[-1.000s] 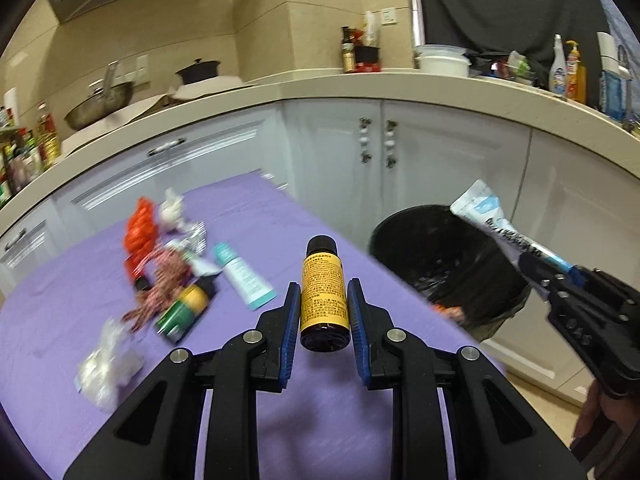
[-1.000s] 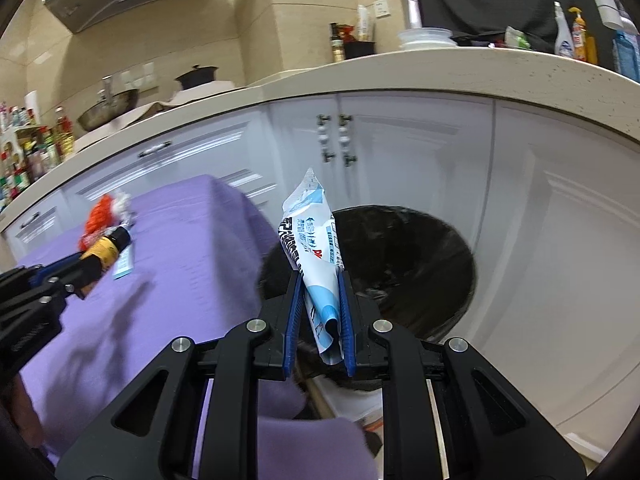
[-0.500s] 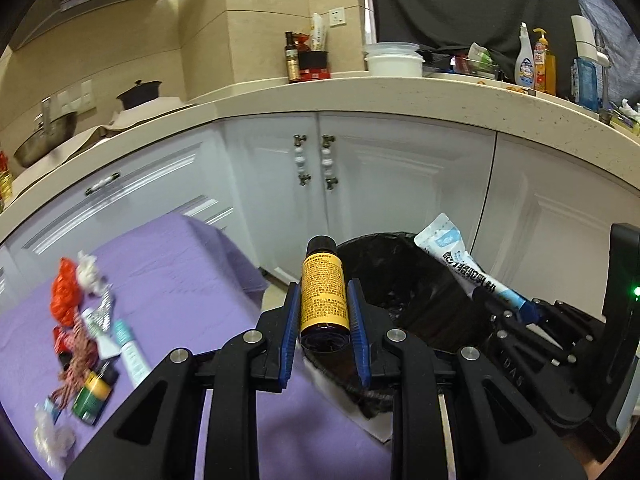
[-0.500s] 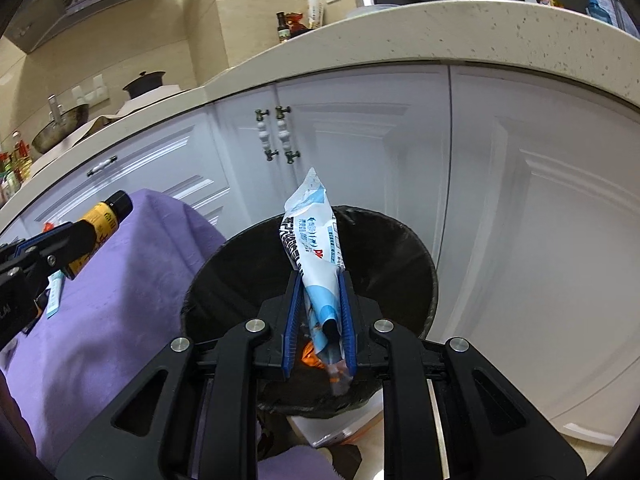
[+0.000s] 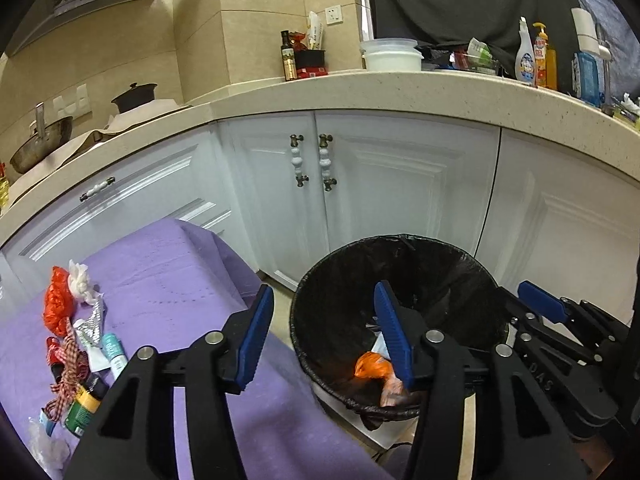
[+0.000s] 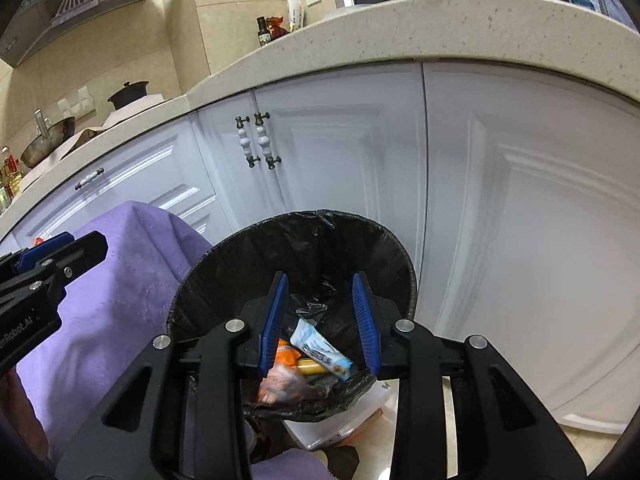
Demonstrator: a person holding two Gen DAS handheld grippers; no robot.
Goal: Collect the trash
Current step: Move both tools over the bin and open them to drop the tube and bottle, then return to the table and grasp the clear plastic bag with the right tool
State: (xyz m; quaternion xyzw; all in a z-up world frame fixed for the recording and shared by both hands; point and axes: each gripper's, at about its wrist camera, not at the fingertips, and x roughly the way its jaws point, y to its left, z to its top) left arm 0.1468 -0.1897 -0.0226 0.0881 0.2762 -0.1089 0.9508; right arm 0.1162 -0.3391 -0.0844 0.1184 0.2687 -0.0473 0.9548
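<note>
A black-lined trash bin [image 5: 400,256] [image 6: 224,264] stands on the floor by the white cabinets. My left gripper [image 5: 324,328] is open and empty over the bin's left rim. My right gripper [image 6: 320,312] is open and empty above the bin. Inside the bin lie a blue-white wrapper [image 6: 320,350], a yellow-labelled bottle [image 6: 310,368] and orange trash [image 5: 372,366]. Several more pieces of trash lie on the purple cloth [image 5: 168,292]: a red bag [image 5: 56,306], a white wad [image 5: 82,282], a teal tube [image 5: 114,354] and a green-yellow bottle [image 5: 82,408].
White cabinet doors [image 5: 400,184] and a stone countertop [image 5: 400,88] rise behind the bin. The counter carries bottles, a white tub and a pan. A white flat object [image 6: 340,420] lies on the floor under the bin.
Both grippers opened over the bin. The yellow-labelled bottle left my left gripper and the blue-white wrapper left my right gripper; both now lie in the bin.
</note>
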